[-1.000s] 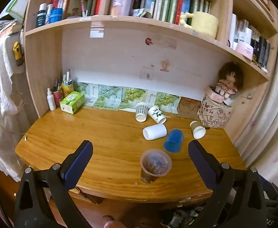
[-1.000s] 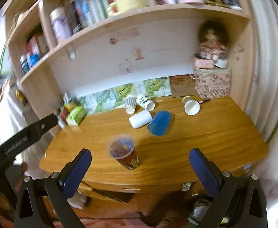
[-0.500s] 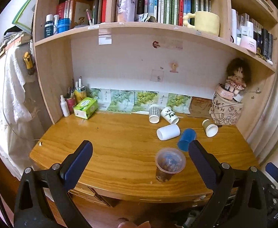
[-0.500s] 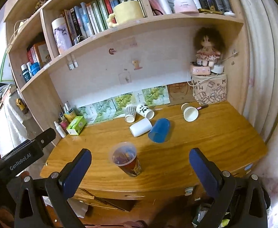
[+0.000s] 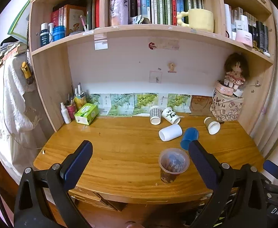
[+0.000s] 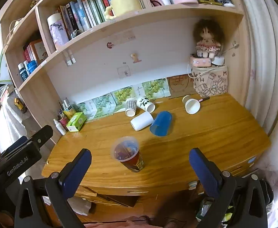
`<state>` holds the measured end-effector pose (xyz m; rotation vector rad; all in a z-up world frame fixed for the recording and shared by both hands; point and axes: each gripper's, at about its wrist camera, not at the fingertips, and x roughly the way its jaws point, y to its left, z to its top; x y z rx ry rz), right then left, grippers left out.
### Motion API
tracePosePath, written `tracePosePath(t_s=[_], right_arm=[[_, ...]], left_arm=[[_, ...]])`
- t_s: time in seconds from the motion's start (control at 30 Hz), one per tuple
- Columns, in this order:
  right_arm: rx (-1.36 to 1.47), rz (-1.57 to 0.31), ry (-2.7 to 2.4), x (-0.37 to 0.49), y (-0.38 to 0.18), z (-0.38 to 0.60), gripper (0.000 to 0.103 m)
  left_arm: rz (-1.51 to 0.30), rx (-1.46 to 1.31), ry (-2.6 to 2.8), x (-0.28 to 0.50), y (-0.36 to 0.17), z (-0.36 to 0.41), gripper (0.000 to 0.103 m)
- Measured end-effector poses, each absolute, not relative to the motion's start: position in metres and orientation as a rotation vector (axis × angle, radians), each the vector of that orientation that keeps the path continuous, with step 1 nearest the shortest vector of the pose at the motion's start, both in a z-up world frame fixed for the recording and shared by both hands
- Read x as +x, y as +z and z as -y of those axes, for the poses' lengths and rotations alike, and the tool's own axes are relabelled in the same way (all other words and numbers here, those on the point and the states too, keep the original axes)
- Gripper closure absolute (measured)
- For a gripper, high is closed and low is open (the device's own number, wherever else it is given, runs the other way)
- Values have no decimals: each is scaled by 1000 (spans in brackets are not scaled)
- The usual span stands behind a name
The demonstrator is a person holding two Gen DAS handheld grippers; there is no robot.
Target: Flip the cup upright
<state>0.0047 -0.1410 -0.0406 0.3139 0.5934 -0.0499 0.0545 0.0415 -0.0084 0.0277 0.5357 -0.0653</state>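
The wooden bench [image 5: 120, 152] carried everything, and both my grippers hung off its front edge, touching nothing. My left gripper [image 5: 139, 163] was released, jaws spread wide; my right gripper [image 6: 140, 169] was likewise released. A clear plastic cup [image 6: 128, 155] stood upright near the front edge. Behind it the blue cup [image 6: 160, 123] lay on its side, touching a white cup [image 6: 141, 121], also tipped over. Three paper cups lay farther back.

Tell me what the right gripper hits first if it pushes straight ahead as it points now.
Most likely the upright clear cup, which stands just ahead between the open right gripper fingers, left of centre. Behind it lies the blue cup. Depth is uncertain.
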Motion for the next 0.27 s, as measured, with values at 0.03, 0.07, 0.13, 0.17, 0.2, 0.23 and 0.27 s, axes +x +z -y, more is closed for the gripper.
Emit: tracePosePath(t_s=[0.03, 0.07, 0.13, 0.17, 0.2, 0.23, 0.27], right_arm=[[316, -597, -49, 6, -41, 140, 0], [317, -600, -47, 7, -42, 139, 0], [316, -607, -45, 10, -42, 137, 0], [315, -609, -44, 11, -42, 136, 0], [315, -611, -43, 12, -42, 135, 0], [317, -615, -42, 14, -42, 134, 0], [317, -619, -41, 15, -42, 133, 0]], left_arm=[[-538, 28, -67, 55, -9, -42, 2], [-541, 28, -69, 56, -9, -43, 2], [-545, 30, -69, 58, -9, -44, 2], [-547, 32, -66, 60, -9, -44, 2], [-551, 31, -67, 61, -9, -45, 2], [-554, 30, -69, 62, -10, -46, 2], [-559, 30, -67, 63, -10, -46, 2]])
